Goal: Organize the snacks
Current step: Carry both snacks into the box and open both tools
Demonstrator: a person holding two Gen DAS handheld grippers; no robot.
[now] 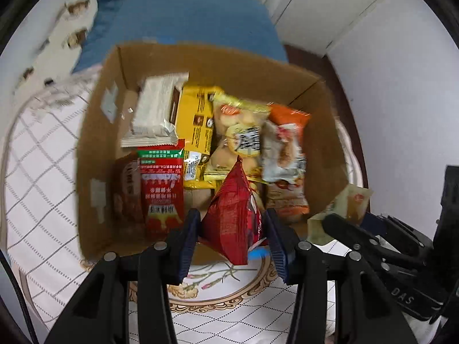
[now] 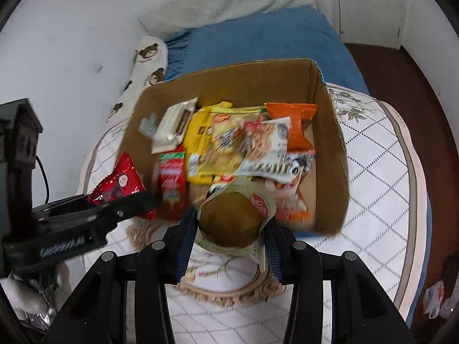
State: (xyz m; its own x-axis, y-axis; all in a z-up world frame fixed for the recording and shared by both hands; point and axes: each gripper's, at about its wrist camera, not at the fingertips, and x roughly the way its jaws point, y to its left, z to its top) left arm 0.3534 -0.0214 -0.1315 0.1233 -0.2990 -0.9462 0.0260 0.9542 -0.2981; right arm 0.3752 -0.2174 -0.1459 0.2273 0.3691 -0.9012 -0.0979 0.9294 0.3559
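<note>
A cardboard box (image 1: 97, 132) on the table holds several snack packs: a white one (image 1: 155, 109), a yellow one (image 1: 195, 123), a red sachet (image 1: 162, 189), an orange one (image 1: 287, 117). My left gripper (image 1: 232, 229) is shut on a red triangular snack pack (image 1: 232, 215) at the box's near edge; that pack also shows in the right wrist view (image 2: 120, 180). My right gripper (image 2: 229, 229) is shut on a wrapped brown bun (image 2: 229, 218), just at the box's (image 2: 332, 143) near rim. The bun's wrapper shows at the right of the left wrist view (image 1: 344, 206).
The box stands on a white quilted tablecloth (image 2: 373, 172) with a floral medallion. A blue cushion (image 2: 258, 43) and a bear-print pillow (image 2: 149, 60) lie behind it. White walls and cabinet doors surround. A small wrapper (image 2: 433, 298) lies at the far right.
</note>
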